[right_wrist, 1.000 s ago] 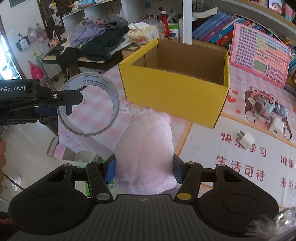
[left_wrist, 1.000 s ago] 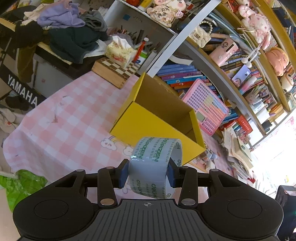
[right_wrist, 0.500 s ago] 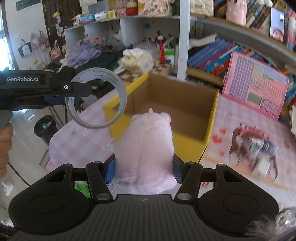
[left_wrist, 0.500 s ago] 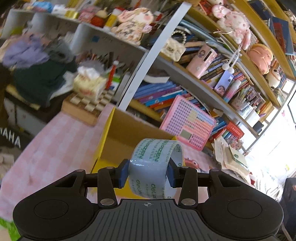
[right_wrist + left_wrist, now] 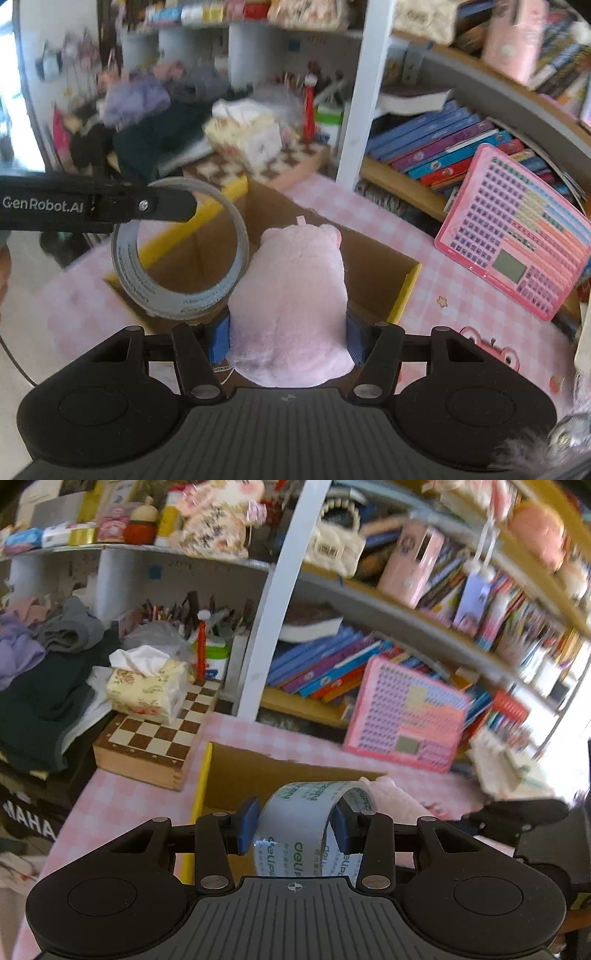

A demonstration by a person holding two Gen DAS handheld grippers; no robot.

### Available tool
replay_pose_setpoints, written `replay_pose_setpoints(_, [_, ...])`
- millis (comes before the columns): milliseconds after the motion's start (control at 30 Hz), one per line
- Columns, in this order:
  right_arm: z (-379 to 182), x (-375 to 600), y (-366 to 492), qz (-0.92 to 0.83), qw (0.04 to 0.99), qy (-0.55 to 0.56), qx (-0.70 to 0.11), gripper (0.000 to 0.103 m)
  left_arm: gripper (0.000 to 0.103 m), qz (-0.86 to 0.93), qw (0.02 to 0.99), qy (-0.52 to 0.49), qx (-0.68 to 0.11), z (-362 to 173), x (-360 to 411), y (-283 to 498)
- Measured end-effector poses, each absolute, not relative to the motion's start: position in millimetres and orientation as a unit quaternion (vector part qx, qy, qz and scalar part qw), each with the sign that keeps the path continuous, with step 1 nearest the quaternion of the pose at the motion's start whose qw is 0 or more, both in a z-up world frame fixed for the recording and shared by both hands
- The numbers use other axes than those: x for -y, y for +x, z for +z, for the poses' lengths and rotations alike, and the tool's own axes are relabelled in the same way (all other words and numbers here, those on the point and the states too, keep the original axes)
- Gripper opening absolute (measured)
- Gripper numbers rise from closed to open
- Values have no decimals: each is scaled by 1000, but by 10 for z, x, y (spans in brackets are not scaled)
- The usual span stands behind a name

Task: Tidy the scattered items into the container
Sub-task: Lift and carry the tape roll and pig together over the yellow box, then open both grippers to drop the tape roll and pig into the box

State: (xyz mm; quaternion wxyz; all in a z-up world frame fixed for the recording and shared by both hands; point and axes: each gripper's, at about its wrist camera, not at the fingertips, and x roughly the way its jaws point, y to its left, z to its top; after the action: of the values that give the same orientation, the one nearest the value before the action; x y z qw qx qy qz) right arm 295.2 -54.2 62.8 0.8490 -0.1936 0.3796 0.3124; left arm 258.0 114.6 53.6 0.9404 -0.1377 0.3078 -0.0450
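Tape roll is pinched by left gripper fingers and pink plush by right gripper fingers, both held over the yellow box.

Left claw clamps tape roll — above yellow box.

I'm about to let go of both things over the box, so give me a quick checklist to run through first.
1. Left claw clamped on tape roll: ok.
2. Right claw clamped on pink plush toy: ok.
3. Yellow box open at the top: ok.
4. Tape roll over the box opening: ok, judging by the right wrist view.
5. Plush over the opening: ok.
6. Box floor free of other items: cannot tell, mostly hidden.
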Motion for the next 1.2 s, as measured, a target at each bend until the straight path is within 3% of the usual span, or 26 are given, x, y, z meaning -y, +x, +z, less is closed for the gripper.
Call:
replay_pose_setpoints(367, [-56, 158, 3628, 318, 780, -275, -463, 60, 40, -17, 916, 19, -400, 19, -816, 3365])
replay_pose_setpoints(767, [-280, 94, 3881, 311, 767, -277, -488, 65, 43, -15, 898, 58, -435, -181, -752, 3595])
replay_pose_setpoints(833, [-282, 87, 3881, 312, 766, -277, -488, 68, 49, -15, 897, 61, -437, -192, -759, 3604])
replay_pose_setpoints(900, [-266, 89, 3873, 313, 768, -274, -487, 73, 64, -15, 901, 67, -429, -180, -765, 3573])
replay_pose_setpoints(967, [-231, 98, 3867, 316, 770, -269, -485, 79, 74, -14, 905, 74, -418, -148, -767, 3533])
replay_pose_setpoints(1200, [-47, 115, 3795, 315, 785, -257, -468, 84, 79, -14, 920, 87, -383, 35, -787, 3351])
